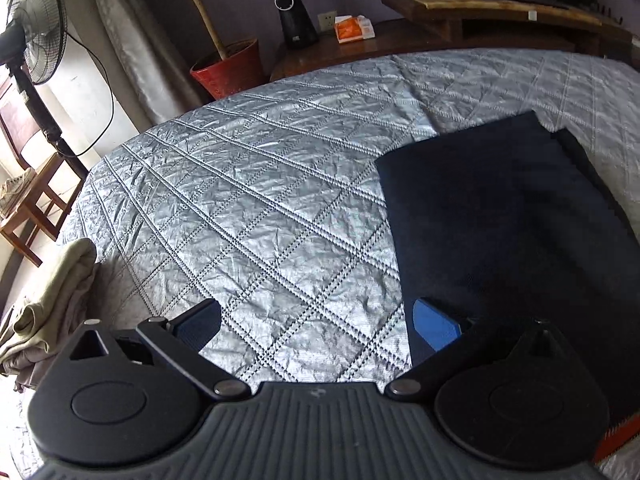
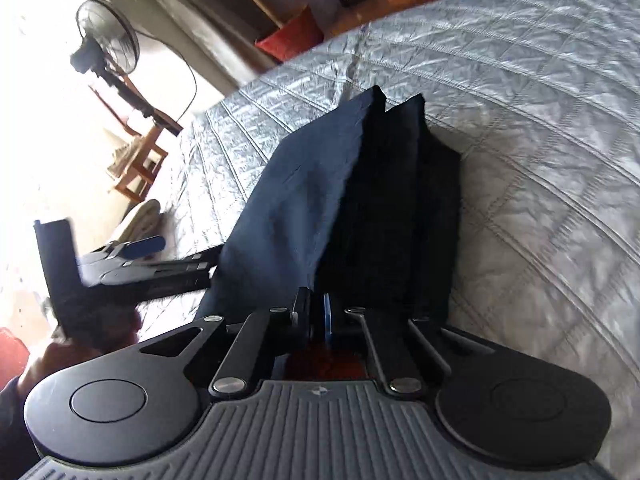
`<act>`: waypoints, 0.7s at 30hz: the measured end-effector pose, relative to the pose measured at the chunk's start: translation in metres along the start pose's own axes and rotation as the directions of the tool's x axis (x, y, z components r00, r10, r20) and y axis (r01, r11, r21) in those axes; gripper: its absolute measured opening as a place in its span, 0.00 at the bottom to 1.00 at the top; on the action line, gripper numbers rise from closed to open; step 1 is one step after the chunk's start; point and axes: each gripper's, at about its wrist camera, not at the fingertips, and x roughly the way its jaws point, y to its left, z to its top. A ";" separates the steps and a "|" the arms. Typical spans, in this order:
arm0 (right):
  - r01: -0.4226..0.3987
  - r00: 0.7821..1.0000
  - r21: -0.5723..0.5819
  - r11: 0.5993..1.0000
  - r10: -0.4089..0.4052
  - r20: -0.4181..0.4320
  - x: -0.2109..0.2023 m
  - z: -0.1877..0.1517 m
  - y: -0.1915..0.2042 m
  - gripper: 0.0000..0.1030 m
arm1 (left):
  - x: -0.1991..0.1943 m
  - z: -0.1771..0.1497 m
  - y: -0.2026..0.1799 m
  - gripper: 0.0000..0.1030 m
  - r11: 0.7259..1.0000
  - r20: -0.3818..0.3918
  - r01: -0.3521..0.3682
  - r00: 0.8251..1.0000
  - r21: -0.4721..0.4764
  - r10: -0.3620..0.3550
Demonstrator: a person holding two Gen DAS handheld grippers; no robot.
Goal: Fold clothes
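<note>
Right gripper (image 2: 316, 316) jaws pinch the navy garment's (image 2: 320, 200) near edge; left gripper (image 1: 316, 320) spread, empty. I judge one-sided lifting could skew the fold.

Left gripper (image 1: 316, 324), black linkage arms, 2 blue pads, silver pivot screws, ribbed grey body, round black caps

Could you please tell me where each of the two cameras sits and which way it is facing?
Left wrist: on the left gripper, angled down over the quilted bed cover; its open blue-padded fingers show, the navy garment at right.
Right wrist: on the right gripper, shut on the navy garment's near edge; the left gripper and a hand show at left.
Shared: garment, bed cover, fan, red pot.
</note>
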 end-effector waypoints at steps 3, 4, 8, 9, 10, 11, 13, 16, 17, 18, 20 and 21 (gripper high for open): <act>0.059 0.998 -0.026 0.998 -0.060 -0.033 -0.003 -0.020 0.001 0.04 | -0.002 0.002 0.001 0.99 1.000 0.008 0.014 1.000 -0.014 -0.014; 0.074 0.996 -0.029 0.997 -0.076 -0.050 -0.001 -0.026 -0.001 0.04 | -0.002 0.002 0.001 0.99 1.000 0.009 0.017 1.000 -0.013 -0.017; 0.083 0.997 0.018 0.996 -0.083 -0.001 -0.013 -0.023 -0.005 0.17 | -0.002 0.002 -0.005 0.99 1.000 0.015 -0.001 1.000 0.014 0.001; 0.053 0.998 0.046 0.998 -0.054 0.014 -0.017 -0.017 -0.009 0.22 | -0.002 0.003 -0.004 0.99 1.000 0.019 -0.005 1.000 0.009 0.005; 0.023 0.999 0.072 0.997 -0.026 0.030 -0.021 -0.011 -0.014 0.37 | -0.002 0.005 -0.001 0.99 1.000 0.022 -0.005 1.000 -0.006 0.005; 0.001 0.999 0.095 0.995 -0.004 0.032 -0.023 -0.006 -0.019 0.53 | -0.002 0.007 0.003 0.99 1.000 0.021 -0.002 1.000 -0.026 0.002; -0.010 0.999 0.147 0.989 0.006 0.032 -0.022 0.002 -0.037 0.75 | 0.000 0.008 0.007 0.99 0.999 0.007 0.005 1.000 -0.047 -0.005; -0.039 0.999 0.242 0.970 0.043 -0.013 -0.010 0.007 -0.065 0.77 | 0.004 0.004 -0.002 0.99 1.000 -0.021 0.017 1.000 -0.005 -0.017; -0.059 0.997 0.274 0.960 0.070 -0.030 -0.005 0.005 -0.072 0.77 | 0.003 0.003 -0.006 0.99 1.000 -0.024 0.010 1.000 0.017 -0.010; -0.086 0.994 0.298 0.951 0.104 -0.042 0.000 0.004 -0.077 0.77 | 0.003 0.002 -0.010 0.99 0.999 -0.026 0.001 1.000 0.038 0.000; -0.130 0.987 0.313 0.941 0.153 -0.051 0.009 0.001 -0.081 0.79 | 0.006 0.000 -0.013 0.99 0.998 -0.036 -0.002 0.999 0.057 0.004; -0.142 0.986 0.305 0.942 0.161 -0.038 0.011 0.001 -0.080 0.80 | 0.006 -0.001 -0.013 0.99 0.998 -0.042 0.001 0.999 0.055 0.002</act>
